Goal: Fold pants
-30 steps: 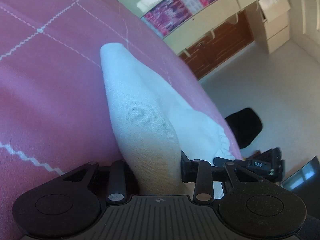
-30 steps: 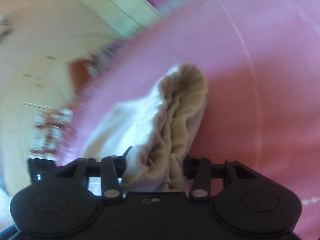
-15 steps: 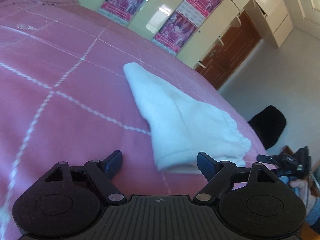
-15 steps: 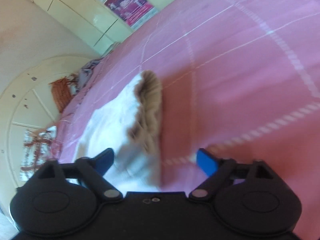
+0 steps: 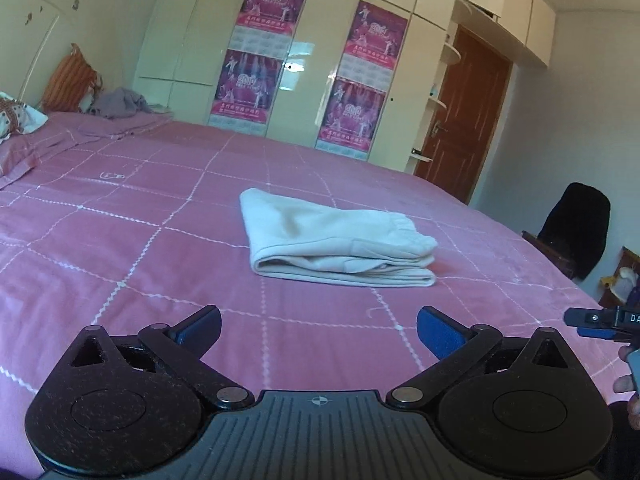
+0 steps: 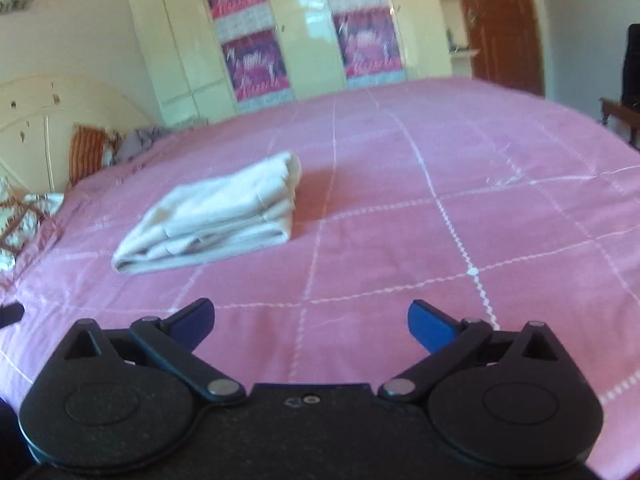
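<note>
The cream pants (image 5: 336,240) lie folded in a compact stack on the pink checked bedspread (image 5: 120,248). In the right wrist view the pants (image 6: 216,216) sit left of centre. My left gripper (image 5: 318,330) is open and empty, well short of the pants. My right gripper (image 6: 310,322) is open and empty, also back from the pants. The right gripper shows at the right edge of the left wrist view (image 5: 596,322).
Pillows (image 5: 16,120) and a grey garment (image 5: 120,104) lie at the bed's head. A wardrobe with posters (image 5: 300,60) and a brown door (image 5: 464,116) stand behind. A chair with a black cloth (image 5: 576,228) stands past the bed's right edge.
Both grippers let go of the pants, opened, and pulled back and up. The pants now rest folded on the bed.
</note>
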Tool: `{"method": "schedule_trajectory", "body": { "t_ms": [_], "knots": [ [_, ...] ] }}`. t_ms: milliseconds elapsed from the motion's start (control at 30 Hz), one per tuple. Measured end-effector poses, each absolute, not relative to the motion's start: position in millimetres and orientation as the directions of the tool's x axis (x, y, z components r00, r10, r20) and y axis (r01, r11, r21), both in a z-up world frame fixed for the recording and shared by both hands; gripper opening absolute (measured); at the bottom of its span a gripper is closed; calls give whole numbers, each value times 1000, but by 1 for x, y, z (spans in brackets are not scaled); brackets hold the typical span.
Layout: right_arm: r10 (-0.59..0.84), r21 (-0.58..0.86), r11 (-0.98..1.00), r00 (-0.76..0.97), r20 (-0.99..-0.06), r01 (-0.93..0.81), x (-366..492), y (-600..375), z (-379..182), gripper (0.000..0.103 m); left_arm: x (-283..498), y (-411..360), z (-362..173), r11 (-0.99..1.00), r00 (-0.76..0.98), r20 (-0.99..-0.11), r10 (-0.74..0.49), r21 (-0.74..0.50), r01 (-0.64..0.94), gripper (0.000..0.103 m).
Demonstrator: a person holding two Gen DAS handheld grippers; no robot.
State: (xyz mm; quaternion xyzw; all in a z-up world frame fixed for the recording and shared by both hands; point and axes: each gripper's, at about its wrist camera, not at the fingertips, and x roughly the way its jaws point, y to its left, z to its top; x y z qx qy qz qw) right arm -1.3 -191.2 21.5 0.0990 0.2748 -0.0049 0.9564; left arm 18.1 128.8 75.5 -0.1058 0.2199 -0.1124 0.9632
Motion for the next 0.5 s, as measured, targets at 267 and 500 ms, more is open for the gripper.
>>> {"method": "schedule_trajectory", "body": {
  "t_ms": [267, 500],
  "knots": [
    [-49, 124, 986, 910, -411, 109, -68, -140, 11, 103, -41, 85, 70, 972, 888, -401, -226, -154, 178, 103],
    [2, 100, 994, 904, -428, 45, -63, -130, 10, 103, -47, 77, 72, 974, 887, -406, -218, -144, 173, 103]
  ]
}}
